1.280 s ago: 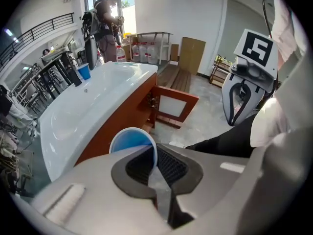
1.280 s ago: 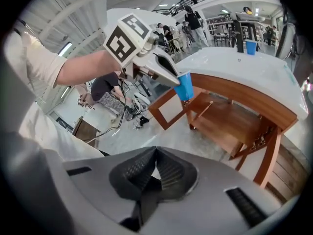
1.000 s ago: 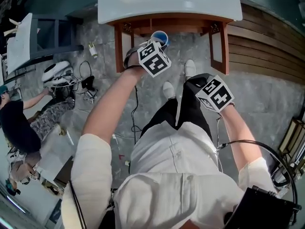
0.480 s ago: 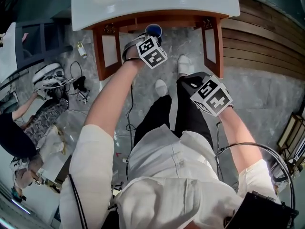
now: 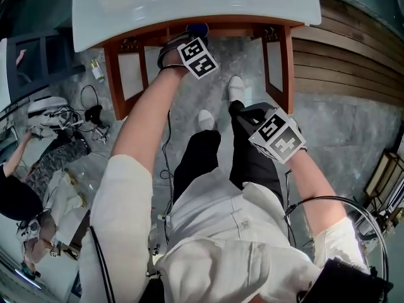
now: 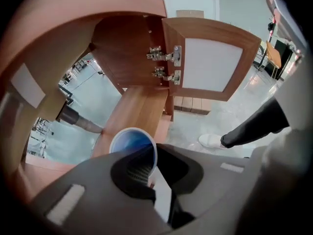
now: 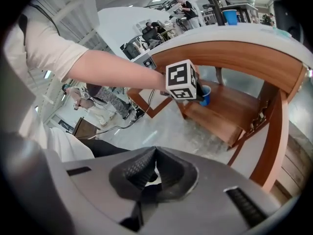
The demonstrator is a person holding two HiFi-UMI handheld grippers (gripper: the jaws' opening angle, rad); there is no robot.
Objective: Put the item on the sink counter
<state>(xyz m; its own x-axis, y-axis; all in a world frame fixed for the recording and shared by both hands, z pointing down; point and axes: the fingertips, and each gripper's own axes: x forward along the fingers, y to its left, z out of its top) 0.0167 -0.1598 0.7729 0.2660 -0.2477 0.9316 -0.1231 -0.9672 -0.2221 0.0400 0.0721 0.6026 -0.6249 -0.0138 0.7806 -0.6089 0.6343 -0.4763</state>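
My left gripper is shut on the rim of a blue cup, one jaw inside it and one outside. The cup hangs inside the open cabinet, just above its wooden shelf. In the head view only a sliver of the cup shows under the edge of the white sink counter, beyond the left gripper. The right gripper view shows the cup beside the left gripper's marker cube. My right gripper is shut on nothing and hangs low by the person's right leg.
Both cabinet doors stand open. A drain pipe crosses the cabinet at the back left. Cables and gear lie on the floor at left near a seated person. Wooden slats run at right.
The left gripper has gone down and forward with the cup, from in front of the cabinet to under the counter's edge. The right gripper has sunk a little.
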